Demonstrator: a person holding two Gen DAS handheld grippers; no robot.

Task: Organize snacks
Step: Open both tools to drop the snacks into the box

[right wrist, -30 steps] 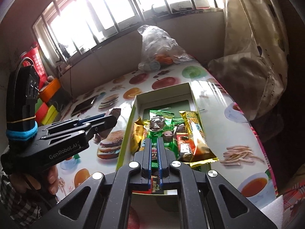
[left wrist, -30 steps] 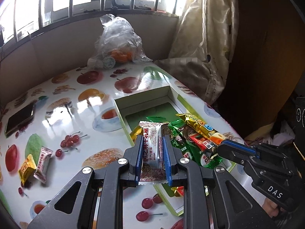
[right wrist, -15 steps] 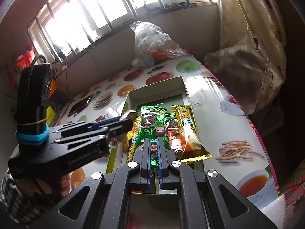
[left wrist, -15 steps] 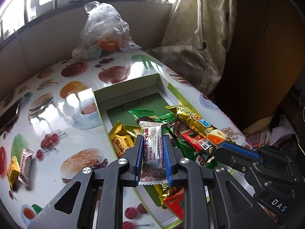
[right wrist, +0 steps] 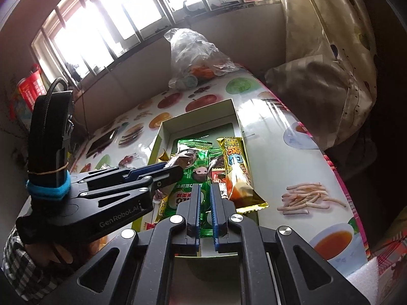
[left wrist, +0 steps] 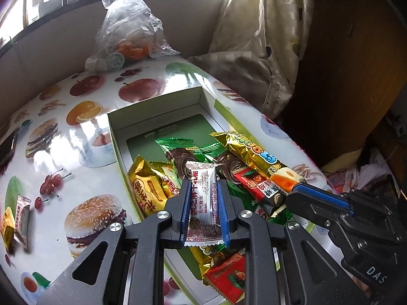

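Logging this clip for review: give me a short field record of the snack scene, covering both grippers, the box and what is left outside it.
left gripper: shut on white snack bar, held over the box
right gripper: nearly shut, nothing between the jaws, over the box
box: open, green floor, far end bare, near end holds wrapped snacks
gold bar: lies along the box's right side
outside box: two small packets on the tablecloth

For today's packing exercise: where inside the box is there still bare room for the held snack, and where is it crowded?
Bare green floor remains at the box's far end, between its far wall and the green wrapper. The near half is crowded with overlapping packets beneath the white snack in the left gripper.
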